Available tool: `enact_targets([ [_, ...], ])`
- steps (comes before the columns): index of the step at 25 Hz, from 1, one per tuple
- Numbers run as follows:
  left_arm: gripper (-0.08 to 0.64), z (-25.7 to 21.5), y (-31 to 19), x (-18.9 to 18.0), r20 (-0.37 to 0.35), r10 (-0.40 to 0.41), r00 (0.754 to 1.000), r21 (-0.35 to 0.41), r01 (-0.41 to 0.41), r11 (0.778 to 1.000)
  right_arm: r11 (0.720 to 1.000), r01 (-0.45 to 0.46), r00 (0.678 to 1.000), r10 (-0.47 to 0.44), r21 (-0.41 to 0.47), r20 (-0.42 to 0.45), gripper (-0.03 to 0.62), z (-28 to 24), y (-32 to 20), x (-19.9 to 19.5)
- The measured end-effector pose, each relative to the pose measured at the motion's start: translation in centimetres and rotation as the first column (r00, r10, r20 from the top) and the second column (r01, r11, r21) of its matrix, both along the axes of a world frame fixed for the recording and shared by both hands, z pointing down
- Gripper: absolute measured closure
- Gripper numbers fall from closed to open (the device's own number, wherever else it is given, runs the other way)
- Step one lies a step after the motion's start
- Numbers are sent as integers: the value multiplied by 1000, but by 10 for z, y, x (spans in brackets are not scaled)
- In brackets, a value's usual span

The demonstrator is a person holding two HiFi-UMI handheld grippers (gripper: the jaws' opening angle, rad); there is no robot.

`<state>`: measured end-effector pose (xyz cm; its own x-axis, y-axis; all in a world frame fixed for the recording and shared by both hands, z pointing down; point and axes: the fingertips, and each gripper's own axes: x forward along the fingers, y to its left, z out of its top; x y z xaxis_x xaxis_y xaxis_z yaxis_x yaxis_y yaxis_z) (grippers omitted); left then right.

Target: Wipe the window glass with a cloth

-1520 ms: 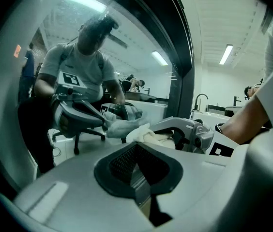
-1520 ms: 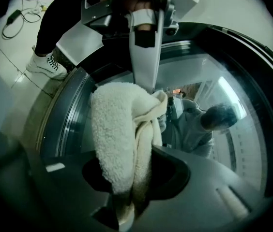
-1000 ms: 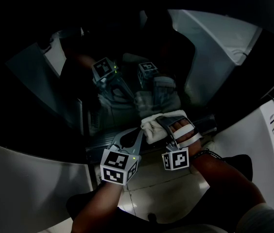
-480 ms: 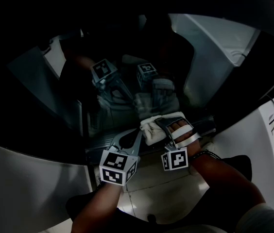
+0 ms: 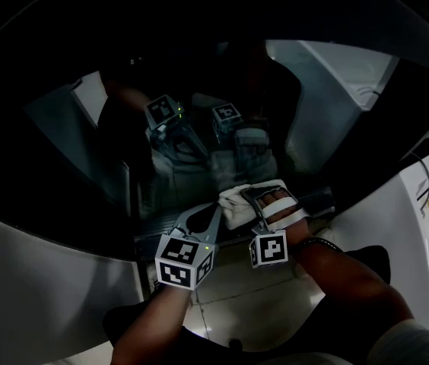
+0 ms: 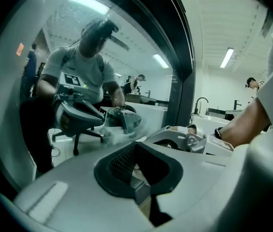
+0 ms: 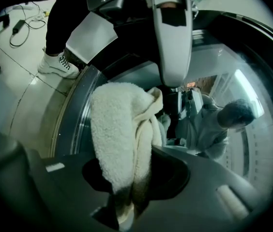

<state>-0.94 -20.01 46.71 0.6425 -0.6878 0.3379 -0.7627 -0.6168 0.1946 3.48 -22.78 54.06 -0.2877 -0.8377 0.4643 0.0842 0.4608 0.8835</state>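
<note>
Two grippers low at window glass. Right gripper clenched on white fleecy cloth, wad pressed to pane near bottom frame. Over last second cloth edges slightly left, toward left gripper, which stays put, jaws closed on nothing. Likely short wiping stroke under way; most of glass seemingly still to cover.

The left gripper is a grey shell with a dark, mesh-lined mouth. Its white cube, at 6 o'clock, bears black square markers and a small green light. The right gripper has white bands and a like cube. A dark wristband circles the right wrist, and a pale sleeve shows at 5 o'clock.
</note>
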Motion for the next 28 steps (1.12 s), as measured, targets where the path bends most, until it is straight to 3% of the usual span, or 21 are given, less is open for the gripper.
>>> enact_targets([
  [6,543,-4,-1,2,-13,2,1000,14,-2,1000,999,-27,1000,27,-44,-3,464,-9,8,11],
  [14,543,-5,16,8,-52,32,998,67,-29,997,995,-65,998,64,77,16,463,-63,32,28],
  [19,543,-28,35,17,-21,39,999,49,-38,998,982,-25,996,9,187,85,463,-163,59,30],
  [22,543,-30,46,23,-5,62,998,47,-62,997,948,9,994,-45,319,104,463,-237,69,17],
  [28,543,-32,59,27,11,94,995,74,-95,993,843,-12,989,-69,538,131,463,-350,69,16],
])
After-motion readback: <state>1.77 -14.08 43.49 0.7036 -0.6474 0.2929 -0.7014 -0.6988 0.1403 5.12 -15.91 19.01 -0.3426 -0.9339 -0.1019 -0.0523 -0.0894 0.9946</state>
